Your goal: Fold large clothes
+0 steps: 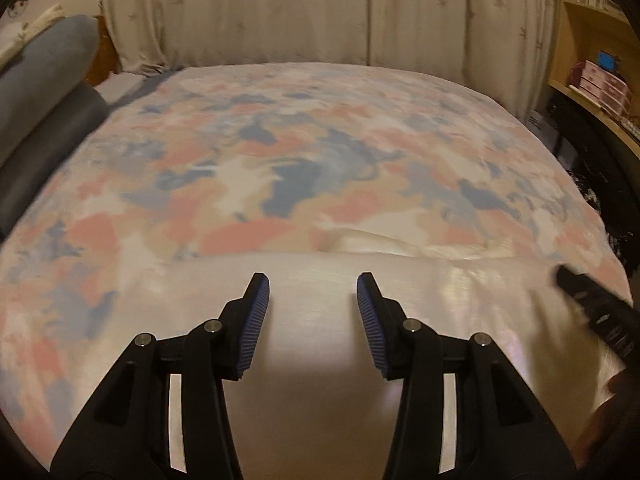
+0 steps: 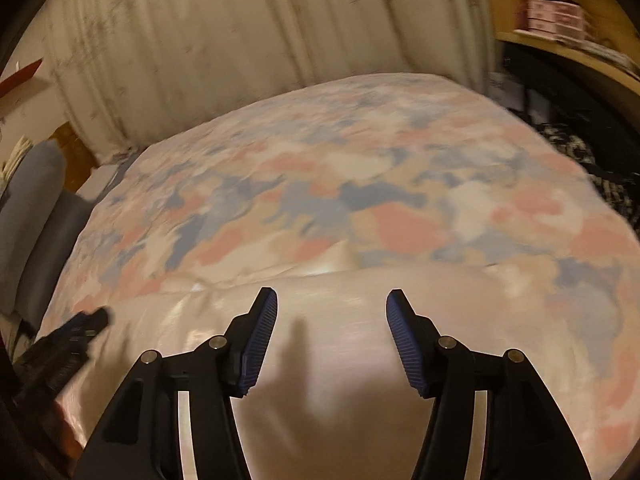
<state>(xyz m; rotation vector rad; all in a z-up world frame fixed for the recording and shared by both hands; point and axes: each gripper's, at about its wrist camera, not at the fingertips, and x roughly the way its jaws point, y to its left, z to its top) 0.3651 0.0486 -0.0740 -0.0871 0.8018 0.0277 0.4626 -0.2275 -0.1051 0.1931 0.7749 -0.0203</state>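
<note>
1. Quilt (image 1: 304, 168), a big one with a pink, blue and cream print, lies spread over the bed in front of the curtain (image 1: 320, 12); a pale satin underside flap (image 1: 320, 320) is turned over the near edge, on the side away from the curtain.
2. We see the left gripper (image 1: 313, 292) with jaws parted, nothing between the blue pads (image 1: 256, 320), hovering above the flap and not touching it.
3. We see the right gripper (image 2: 331, 308) also parted, a bit wider, empty, over the same flap; each gripper shows at the edge of the other's view.
4. Handling, our judgement: soft, puffy, limp, bulky but probably not heavy for its size; the satin side looks slippery, so a shallow pinch may slide off.
5. Where to grab, we'd say: the fold ridge (image 2: 320, 274) or the near corners of the flap, one gripper each, well apart, pinching deep through both layers.
6. Orientation: the fold ridge runs side to side, parallel to the curtain; the spread part stretches from the ridge toward the curtain.
7. Long axis: we can't tell for sure, fisheye bends it and the near end is cut off.
8. Grey pillows (image 1: 44, 92) sit left of the quilt, shelves (image 1: 596, 80) to its right.
</note>
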